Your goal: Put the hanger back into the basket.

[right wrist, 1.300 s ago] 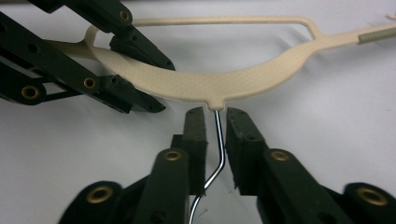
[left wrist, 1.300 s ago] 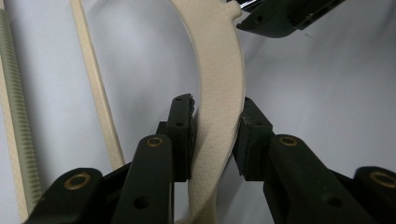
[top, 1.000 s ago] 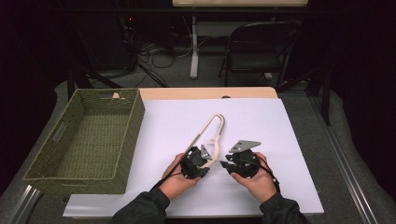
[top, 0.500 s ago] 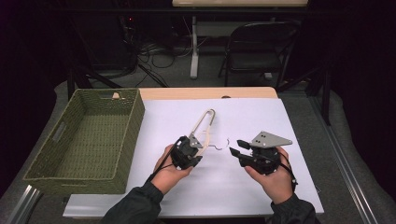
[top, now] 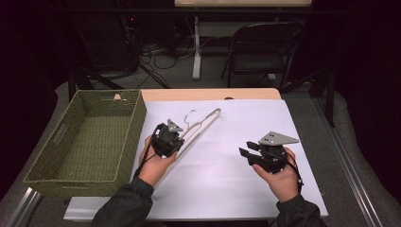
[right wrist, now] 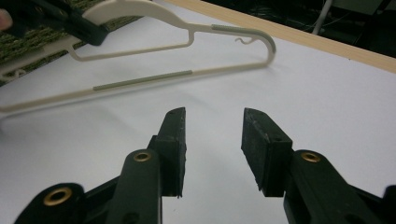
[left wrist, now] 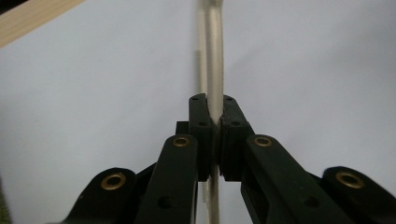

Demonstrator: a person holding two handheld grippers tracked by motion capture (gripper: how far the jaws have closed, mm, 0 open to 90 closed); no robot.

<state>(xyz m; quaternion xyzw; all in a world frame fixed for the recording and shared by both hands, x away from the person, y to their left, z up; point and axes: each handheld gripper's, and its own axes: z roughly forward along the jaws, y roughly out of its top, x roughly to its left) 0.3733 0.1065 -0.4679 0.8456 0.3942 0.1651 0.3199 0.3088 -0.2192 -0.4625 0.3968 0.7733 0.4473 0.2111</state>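
Observation:
A cream plastic hanger [top: 208,118] hangs tilted above the white sheet, its hook [top: 189,115] pointing toward the far side. My left gripper [top: 176,137] is shut on one of its arms, the jaws having just closed tight on the thin bar [left wrist: 215,88]. In the left gripper view the pads [left wrist: 203,130] press on the bar from both sides. My right gripper [top: 244,154] stands to the right, apart from the hanger, open with nothing between its jaws, which have just been opening. From the right gripper [right wrist: 212,126] view the hanger [right wrist: 187,74] lies ahead, the left gripper [right wrist: 88,30] clamped on it.
A green woven basket [top: 137,124] stands at the table's left, close beside the left hand. The white sheet [top: 222,184] covers the table, with a wooden edge [top: 213,93] at the back. A chair [top: 257,52] and cables sit beyond the table.
The left gripper has carried the hanger left and upward, toward the basket. The right gripper drew away from the hanger to the right and its jaws spread.

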